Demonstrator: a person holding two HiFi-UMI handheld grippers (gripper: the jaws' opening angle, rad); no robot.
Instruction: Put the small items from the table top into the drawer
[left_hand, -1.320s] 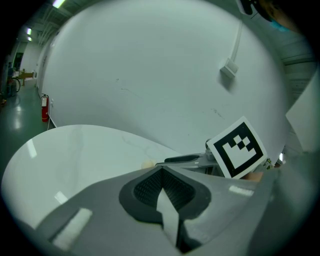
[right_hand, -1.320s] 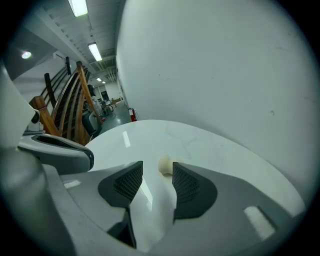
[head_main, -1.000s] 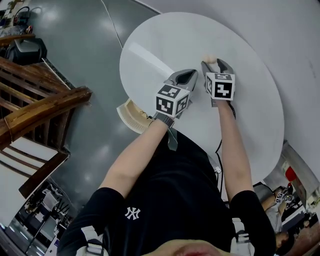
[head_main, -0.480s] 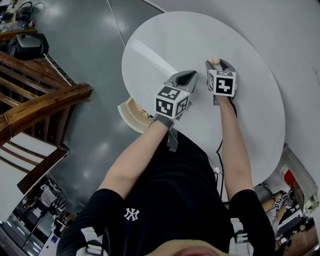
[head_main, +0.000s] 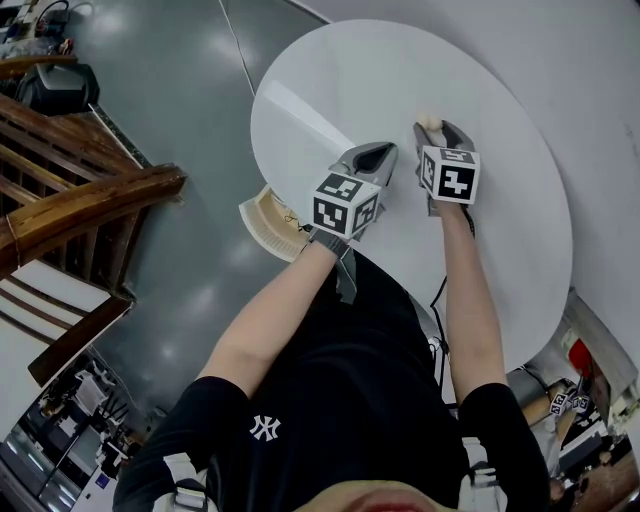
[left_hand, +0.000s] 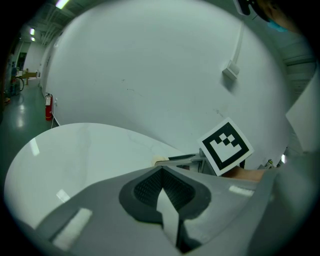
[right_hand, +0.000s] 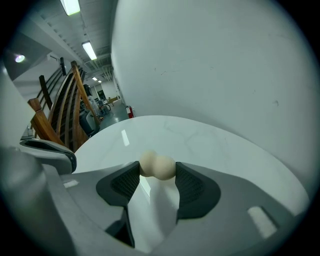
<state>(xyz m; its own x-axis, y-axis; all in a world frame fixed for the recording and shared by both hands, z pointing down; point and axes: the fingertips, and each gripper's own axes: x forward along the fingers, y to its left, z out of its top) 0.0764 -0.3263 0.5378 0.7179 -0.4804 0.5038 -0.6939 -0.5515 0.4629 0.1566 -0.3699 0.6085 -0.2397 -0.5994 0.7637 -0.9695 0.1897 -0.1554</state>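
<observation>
A small cream peanut-shaped item (right_hand: 156, 167) sits pinched between the dark pads of my right gripper (right_hand: 157, 175), which is shut on it just above the round white table (head_main: 330, 90). From the head view the item (head_main: 429, 122) shows at the tip of the right gripper (head_main: 433, 128), near the table's middle. My left gripper (head_main: 383, 152) hovers beside it on the left, jaws shut with nothing in them. In the left gripper view its tips (left_hand: 160, 171) meet, and the item (left_hand: 159, 161) and the right gripper's marker cube (left_hand: 226, 146) lie just beyond.
A pale open drawer-like box (head_main: 268, 226) juts out under the table's near-left edge, beside my left forearm. A curved white wall (right_hand: 210, 65) runs behind the table. Wooden chairs (head_main: 80, 210) stand on the grey floor to the left.
Both grippers sit a touch further right in the view; the right gripper keeps its hold on the cream item. Nothing else has moved.
</observation>
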